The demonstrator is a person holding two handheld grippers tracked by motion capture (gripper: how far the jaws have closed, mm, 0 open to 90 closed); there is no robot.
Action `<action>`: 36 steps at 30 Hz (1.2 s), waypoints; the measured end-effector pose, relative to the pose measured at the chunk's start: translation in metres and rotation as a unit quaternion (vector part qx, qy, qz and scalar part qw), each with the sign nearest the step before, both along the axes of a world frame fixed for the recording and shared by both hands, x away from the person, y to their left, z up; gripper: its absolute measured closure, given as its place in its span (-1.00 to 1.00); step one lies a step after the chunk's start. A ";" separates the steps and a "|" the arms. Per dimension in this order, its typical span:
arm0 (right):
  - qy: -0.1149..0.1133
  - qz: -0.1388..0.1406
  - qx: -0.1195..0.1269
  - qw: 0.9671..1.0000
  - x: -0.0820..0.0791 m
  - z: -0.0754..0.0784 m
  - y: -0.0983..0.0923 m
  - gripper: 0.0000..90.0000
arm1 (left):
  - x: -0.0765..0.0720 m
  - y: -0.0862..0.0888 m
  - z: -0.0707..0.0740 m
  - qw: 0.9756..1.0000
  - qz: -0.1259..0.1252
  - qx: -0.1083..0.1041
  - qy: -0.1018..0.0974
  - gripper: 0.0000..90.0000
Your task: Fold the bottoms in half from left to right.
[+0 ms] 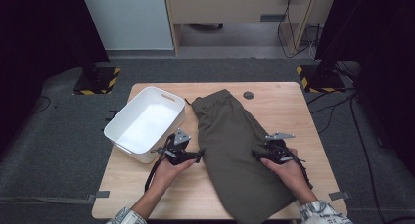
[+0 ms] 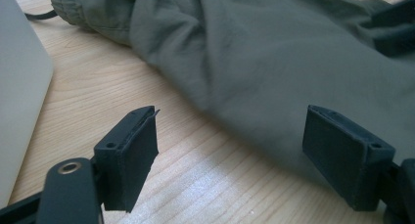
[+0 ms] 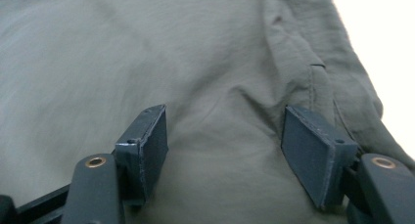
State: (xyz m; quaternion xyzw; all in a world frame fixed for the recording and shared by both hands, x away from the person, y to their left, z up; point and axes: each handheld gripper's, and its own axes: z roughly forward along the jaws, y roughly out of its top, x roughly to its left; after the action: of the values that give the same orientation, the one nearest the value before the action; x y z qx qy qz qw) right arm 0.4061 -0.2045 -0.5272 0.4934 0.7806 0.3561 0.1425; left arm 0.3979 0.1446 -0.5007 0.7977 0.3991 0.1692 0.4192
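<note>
The near end of the olive trousers (image 1: 235, 150) runs off the table's (image 1: 288, 106) near edge and is cut by the picture's bottom. The person's forearms are cropped there too. In the left gripper view, the white bin (image 2: 19, 101) is cut by the left edge.

1. This looks like a lab or test room, not a home.
2. A small wooden table (image 1: 288, 106) stands alone on grey carpet (image 1: 54, 136).
3. Black stands with yellow and black stripes (image 1: 95, 81) sit at both sides.
4. Cables (image 1: 342, 106) lie across the floor.
5. Dark curtains (image 1: 39, 28) hang at the edges.
</note>
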 end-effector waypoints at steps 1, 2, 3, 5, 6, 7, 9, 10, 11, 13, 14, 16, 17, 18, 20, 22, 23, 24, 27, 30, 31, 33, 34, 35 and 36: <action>-0.002 0.009 0.001 1.000 -0.004 0.000 0.003 -0.24 | 0.000 -0.001 0.000 1.000 0.000 0.002 0.000 -0.55; -0.001 0.019 0.001 1.000 -0.008 0.000 0.005 -0.24 | 0.000 -0.002 -0.001 1.000 0.000 0.005 -0.001 -0.55; 0.003 0.027 0.004 1.000 -0.011 0.001 0.008 -0.23 | 0.001 -0.002 -0.002 1.000 -0.001 0.008 -0.001 -0.55; 0.004 0.045 0.001 0.999 -0.016 0.002 0.010 -0.20 | 0.001 -0.004 -0.003 1.000 -0.002 0.011 -0.001 -0.55; 0.002 0.049 0.001 0.999 -0.017 0.004 0.010 -0.20 | 0.002 -0.005 -0.003 1.000 -0.002 0.011 -0.001 -0.55; 0.000 0.049 0.000 0.999 -0.017 0.006 0.010 -0.20 | 0.002 -0.005 -0.004 1.000 -0.002 0.013 -0.001 -0.55; -0.009 0.053 0.002 0.999 -0.016 0.010 0.010 -0.21 | 0.004 -0.007 -0.005 1.000 0.001 0.014 -0.002 -0.55; -0.015 0.055 -0.001 0.998 -0.015 0.012 0.010 -0.20 | 0.004 -0.008 -0.005 1.000 0.001 0.014 -0.001 -0.55; -0.022 0.053 -0.004 0.998 -0.014 0.015 0.010 -0.20 | 0.005 -0.009 -0.005 1.000 0.000 0.015 -0.002 -0.54; -0.029 0.050 0.000 0.998 -0.009 0.019 0.011 -0.20 | 0.006 -0.011 -0.007 1.000 -0.001 0.016 -0.002 -0.51; -0.034 0.048 -0.001 0.998 -0.006 0.022 0.012 -0.19 | 0.006 -0.013 -0.008 1.000 -0.001 0.017 -0.001 -0.48; -0.043 0.048 -0.007 0.998 0.003 0.025 0.016 -0.14 | 0.007 -0.015 -0.011 1.000 -0.001 0.020 0.002 -0.42; -0.049 0.044 -0.011 0.998 0.009 0.026 0.018 -0.09 | 0.008 -0.017 -0.013 1.000 -0.004 0.021 0.005 -0.40; -0.055 0.042 -0.018 0.997 0.015 0.026 0.020 -0.04 | 0.008 -0.018 -0.015 1.000 -0.007 0.024 0.008 -0.37; -0.059 0.040 -0.024 0.997 0.029 0.023 0.024 0.13 | 0.008 -0.021 -0.018 0.999 -0.015 0.032 0.011 -0.32; -0.058 0.032 -0.037 0.997 0.044 0.017 0.027 0.17 | 0.007 -0.024 -0.020 0.999 -0.023 0.039 0.011 -0.19; -0.055 0.026 -0.040 0.997 0.052 0.014 0.028 0.16 | 0.007 -0.024 -0.021 0.999 -0.024 0.046 0.009 -0.13; -0.054 0.021 -0.042 0.997 0.058 0.011 0.028 0.19 | 0.007 -0.025 -0.021 0.998 -0.025 0.051 0.007 -0.07; -0.053 0.006 -0.054 0.997 0.070 0.004 0.029 0.54 | 0.008 -0.025 -0.024 0.998 -0.026 0.064 0.003 0.12; -0.040 0.008 -0.058 0.998 0.074 0.002 0.029 0.97 | 0.012 -0.023 -0.029 0.997 -0.023 0.072 0.011 0.19; -0.035 0.005 -0.059 0.998 0.073 0.002 0.029 0.98 | 0.013 -0.022 -0.030 0.997 -0.024 0.072 0.011 0.21; -0.027 0.007 -0.067 0.997 0.071 0.004 0.029 0.99 | 0.015 -0.020 -0.030 0.997 -0.021 0.072 0.010 0.23; -0.023 0.008 -0.070 0.997 0.069 0.005 0.028 0.99 | 0.015 -0.019 -0.030 0.997 -0.019 0.074 0.009 0.24; -0.018 0.009 -0.072 0.997 0.066 0.005 0.026 0.98 | 0.016 -0.018 -0.030 0.997 -0.018 0.077 0.007 0.25; -0.014 0.013 -0.073 0.997 0.063 0.006 0.024 0.98 | 0.016 -0.017 -0.030 0.997 -0.016 0.073 0.008 0.26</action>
State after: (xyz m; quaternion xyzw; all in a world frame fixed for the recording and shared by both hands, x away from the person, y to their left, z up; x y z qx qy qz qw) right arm 0.4691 -0.1807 -0.5210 0.4666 0.8087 0.3069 0.1848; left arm 0.4142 0.1279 -0.5308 0.8341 0.3760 0.1845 0.3591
